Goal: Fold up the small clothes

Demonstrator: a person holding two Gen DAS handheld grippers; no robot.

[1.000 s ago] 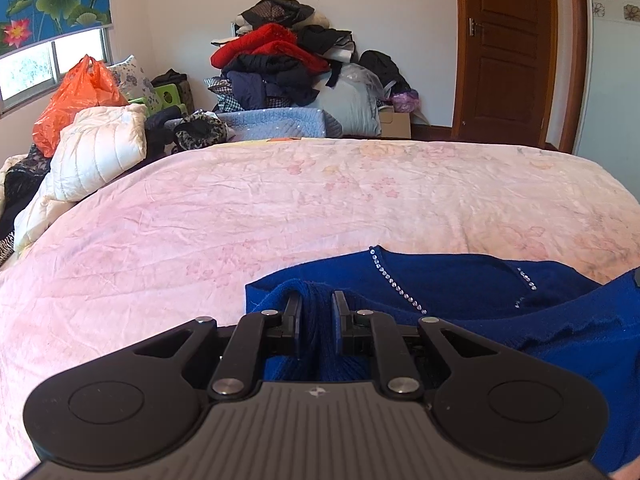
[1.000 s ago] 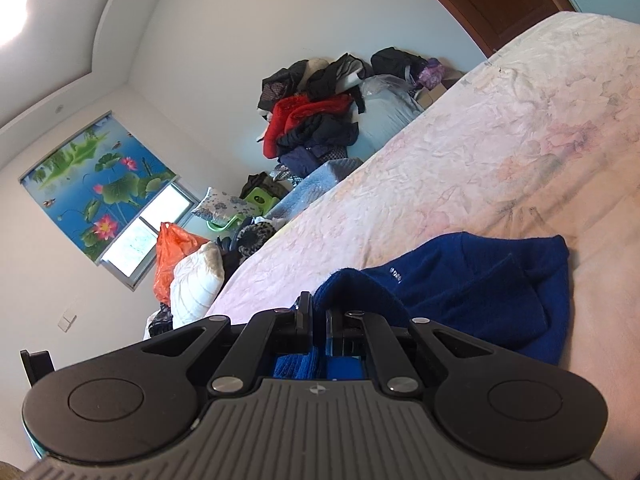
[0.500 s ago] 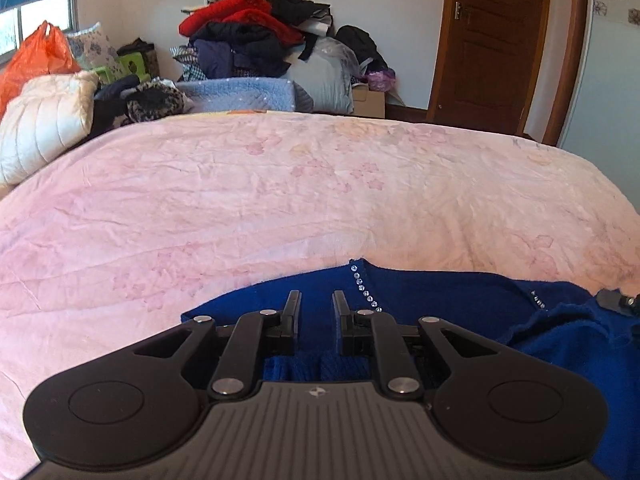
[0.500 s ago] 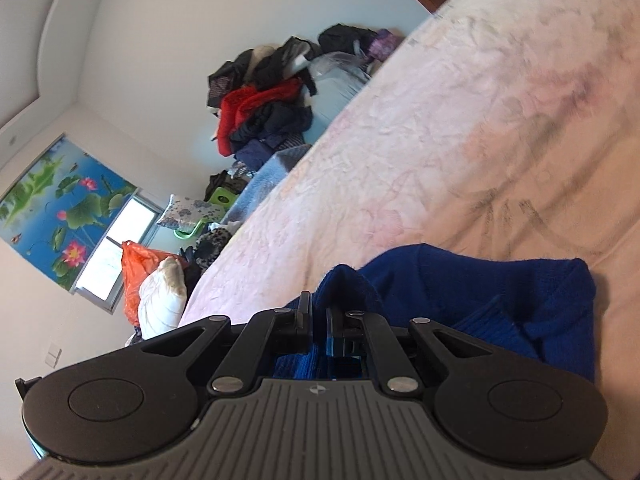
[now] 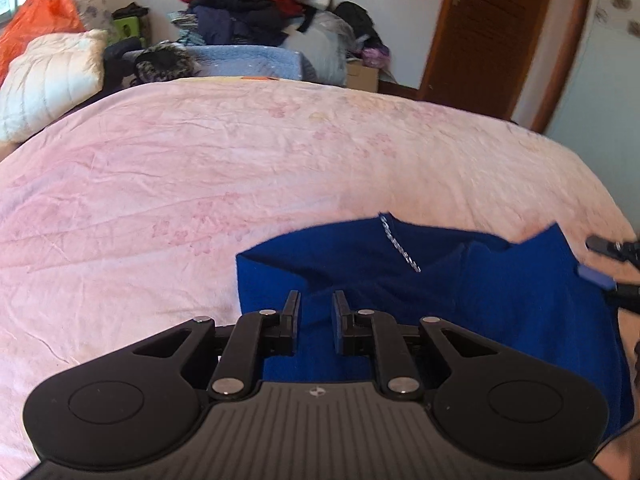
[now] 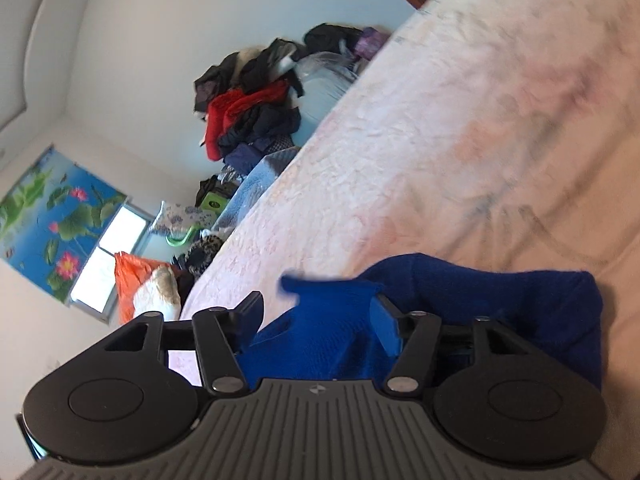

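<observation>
Left gripper (image 5: pixel 316 322): we are keeping its fingers only a little apart, with a ridge of the blue sweater (image 5: pixel 500 292) rising between them; we are reading this as a light pinch on the fabric, though the pads are not plainly pressed in.
Right gripper (image 6: pixel 320 316): we are holding its fingers spread wide, a flap of the sweater (image 6: pixel 500 300) lying loose between them without either pad pressing it, so it is released.
Sweater against the bedspread (image 5: pixel 200 168): it is lying on the near edge of the pink cover, directly ahead of and under both grippers, its far side well short of the middle of the bed.
Long axis: we are judging that the garment is running sideways across the near edge, from the left gripper toward the right one, with the beaded trim (image 5: pixel 400 246) slanting across its upper fold.
Nearer hand: the left gripper is sitting on the sweater's left end; the right gripper's tip (image 5: pixel 612 252) is showing at the sweater's right edge.
Coming move, as we are judging it: the next fold is turning on that sideways axis, so one end should be carried across to the other.
</observation>
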